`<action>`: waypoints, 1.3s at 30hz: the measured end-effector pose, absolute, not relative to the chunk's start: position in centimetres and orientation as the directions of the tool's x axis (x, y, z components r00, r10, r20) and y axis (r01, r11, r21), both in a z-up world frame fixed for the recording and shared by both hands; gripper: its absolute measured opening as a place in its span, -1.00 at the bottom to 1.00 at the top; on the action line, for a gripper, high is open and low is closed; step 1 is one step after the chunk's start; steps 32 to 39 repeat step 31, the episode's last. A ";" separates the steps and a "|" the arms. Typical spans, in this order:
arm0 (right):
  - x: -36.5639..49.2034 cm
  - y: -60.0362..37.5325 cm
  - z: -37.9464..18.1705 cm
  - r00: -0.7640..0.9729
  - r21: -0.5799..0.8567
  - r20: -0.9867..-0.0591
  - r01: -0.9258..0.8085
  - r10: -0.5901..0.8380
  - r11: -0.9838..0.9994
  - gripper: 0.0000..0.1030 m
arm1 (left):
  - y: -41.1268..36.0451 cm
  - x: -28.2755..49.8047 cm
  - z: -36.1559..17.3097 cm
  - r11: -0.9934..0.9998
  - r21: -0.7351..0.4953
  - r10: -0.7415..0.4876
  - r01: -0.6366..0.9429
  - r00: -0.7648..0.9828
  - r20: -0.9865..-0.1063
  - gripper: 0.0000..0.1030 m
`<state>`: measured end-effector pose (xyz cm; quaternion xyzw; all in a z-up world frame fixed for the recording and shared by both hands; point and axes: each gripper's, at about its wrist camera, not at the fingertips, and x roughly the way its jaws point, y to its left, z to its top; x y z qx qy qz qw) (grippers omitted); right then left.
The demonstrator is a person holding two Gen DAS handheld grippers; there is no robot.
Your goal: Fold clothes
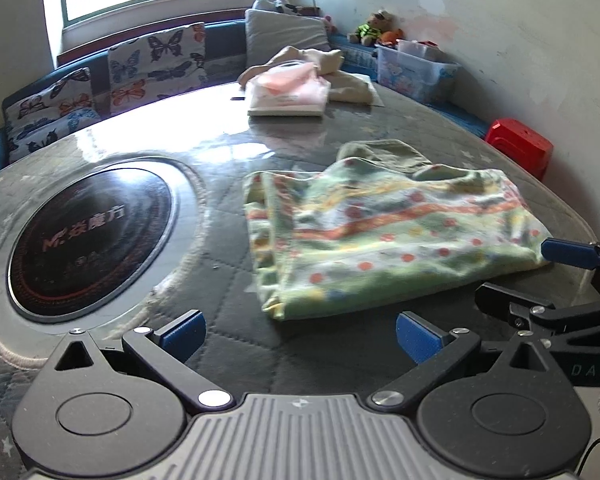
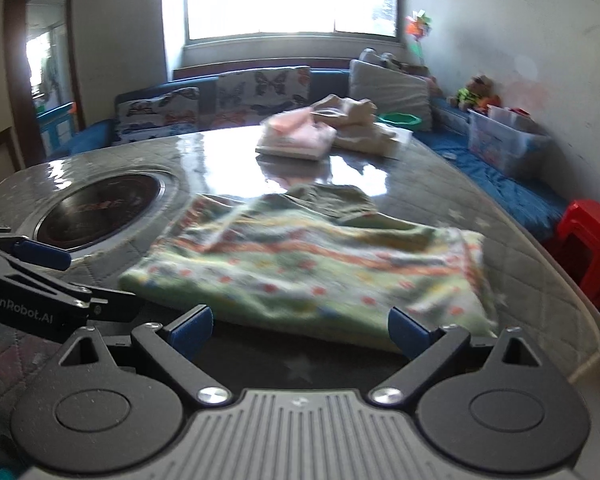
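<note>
While both grippers are hanging just short of the garment with nothing between their fingers, the patterned green garment (image 1: 384,236) is lying on the worktop (image 1: 228,208), to the right of the round inset cooktop (image 1: 92,236) and already doubled over at least once, judging by the thick folded edge facing the cameras. The left gripper (image 1: 300,334) is showing its blue fingers spread wide apart near the garment's near-left corner; the right gripper (image 2: 300,330) is likewise spread wide, its fingers sitting just before the near edge. Judgement: the step in hand is a fresh pick for the next fold, so each gripper should be taking one near corner, catching all layers together, lifting evenly and carrying the edge over to the far side so the hems are meeting squarely; pinching only the top layer would be pulling the stack apart. An olive piece (image 1: 380,152) is poking out at the far edge, and I cannot tell whether it is a collar, a sleeve or a separate item. The right wrist view is motion-blurred, so layer count and hem lines are hard to read there. A further pile of pale clothes (image 1: 300,76) is sitting well apart at the far end, its contents unclear.
</note>
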<state>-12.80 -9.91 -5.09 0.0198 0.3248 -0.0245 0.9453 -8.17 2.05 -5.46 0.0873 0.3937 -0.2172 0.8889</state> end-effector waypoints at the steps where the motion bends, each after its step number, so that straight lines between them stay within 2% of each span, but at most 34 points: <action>1: -12.9 -10.2 -5.1 0.786 0.023 -0.617 0.068 -0.039 0.997 0.87 | 1.7 -8.2 -5.4 0.888 -0.013 -0.319 0.459 0.595 -0.738 1.00; 18: -13.7 -11.2 -6.0 0.765 0.021 -0.641 0.096 -0.060 0.995 0.88 | 0.6 -9.3 -6.5 0.882 -0.009 -0.317 0.471 0.578 -0.752 1.00; 39: -11.2 -8.7 -5.2 0.785 0.006 -0.619 0.020 -0.011 1.000 0.94 | 3.5 -7.5 -5.4 0.920 -0.004 -0.273 0.392 0.632 -0.725 1.00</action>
